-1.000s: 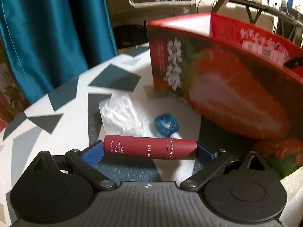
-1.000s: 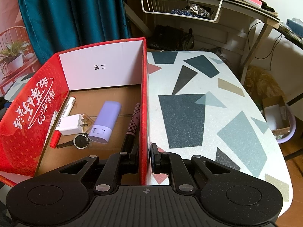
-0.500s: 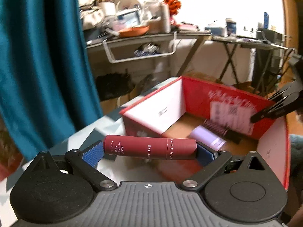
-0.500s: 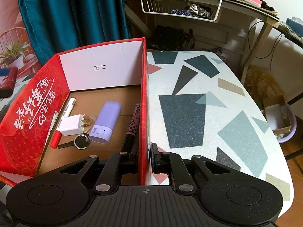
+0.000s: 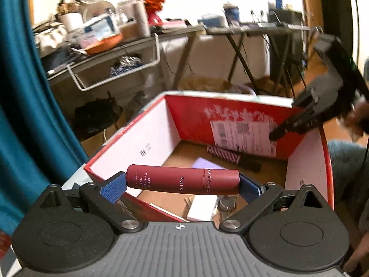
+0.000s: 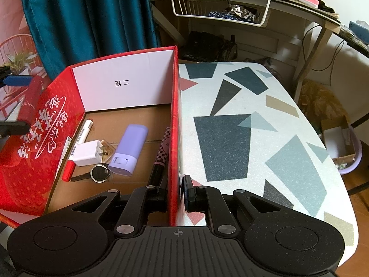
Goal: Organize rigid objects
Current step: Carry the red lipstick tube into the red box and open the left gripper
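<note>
Lifting red tube (image 5: 183,182) over red box (image 5: 129,147) now.

"Roll-On" on maroon tube (image 5: 183,182)

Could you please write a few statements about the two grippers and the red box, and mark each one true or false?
1. The left gripper holds a dark red tube crosswise between its blue pads. True.
2. The right gripper is open and clear of everything. False: it is shut on the side wall of the red box.
3. A lilac case lies on the box floor. True.
4. The white charger lies on the patterned table. False: it is inside the box.
5. The tube already rests on the box floor. False: the left gripper holds it above the box.
</note>
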The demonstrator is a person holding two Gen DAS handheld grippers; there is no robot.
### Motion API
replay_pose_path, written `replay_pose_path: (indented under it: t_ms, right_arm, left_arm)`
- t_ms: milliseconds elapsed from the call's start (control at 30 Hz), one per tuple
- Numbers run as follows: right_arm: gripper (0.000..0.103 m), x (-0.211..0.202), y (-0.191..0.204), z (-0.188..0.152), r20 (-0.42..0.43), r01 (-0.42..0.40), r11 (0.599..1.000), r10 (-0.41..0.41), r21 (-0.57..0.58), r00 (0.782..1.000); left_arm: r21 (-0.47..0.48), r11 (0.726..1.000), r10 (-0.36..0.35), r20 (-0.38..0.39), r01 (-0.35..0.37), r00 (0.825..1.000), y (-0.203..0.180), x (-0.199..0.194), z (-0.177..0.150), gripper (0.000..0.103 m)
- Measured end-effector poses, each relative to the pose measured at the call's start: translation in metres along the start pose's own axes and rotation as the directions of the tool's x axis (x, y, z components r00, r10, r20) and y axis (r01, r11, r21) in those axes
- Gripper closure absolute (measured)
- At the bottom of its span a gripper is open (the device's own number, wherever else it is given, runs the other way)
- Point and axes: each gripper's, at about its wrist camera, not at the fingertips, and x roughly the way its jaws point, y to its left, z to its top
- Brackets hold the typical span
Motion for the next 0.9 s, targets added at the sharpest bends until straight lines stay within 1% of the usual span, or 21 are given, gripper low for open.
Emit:
replay_pose_path:
  t_ms: [133, 300, 533, 767, 900]
  right_arm:
    - [0.092, 0.0, 0.001, 0.0, -0.001, 0.001, 1.0, -0.001, -0.005, 1.0]
    - [0.092, 0.0, 0.0, 0.0, -0.001, 0.001, 1.0, -0.001, -0.005, 1.0]
    - [0.092, 0.0, 0.0, 0.0, -0.001, 0.002, 1.0, -0.002, -0.006, 1.0]
    - [0.091, 0.0, 0.0, 0.0, -0.001, 0.001, 1.0, -0.001, -0.006, 1.0]
    - [0.091, 0.0, 0.0, 0.0, -0.001, 0.0, 1.0, 0.0, -0.005, 1.0]
  left_arm:
    - [0.039, 0.999, 0.001, -0.035, 0.0, 0.999, -0.002, 0.009, -0.001, 0.002]
    - [0.056, 0.998, 0.009, -0.076, -0.005, 0.997, -0.001, 0.016, -0.004, 0.002]
    - [0.094, 0.995, 0.034, -0.08, -0.026, 0.996, -0.006, 0.017, -0.006, 0.002]
    - [0.068, 0.997, 0.03, -0.092, -0.024, 0.995, -0.001, 0.014, -0.009, 0.002]
    - [0.055, 0.998, 0.039, -0.094, -0.034, 0.995, 0.001, 0.014, -0.012, 0.002]
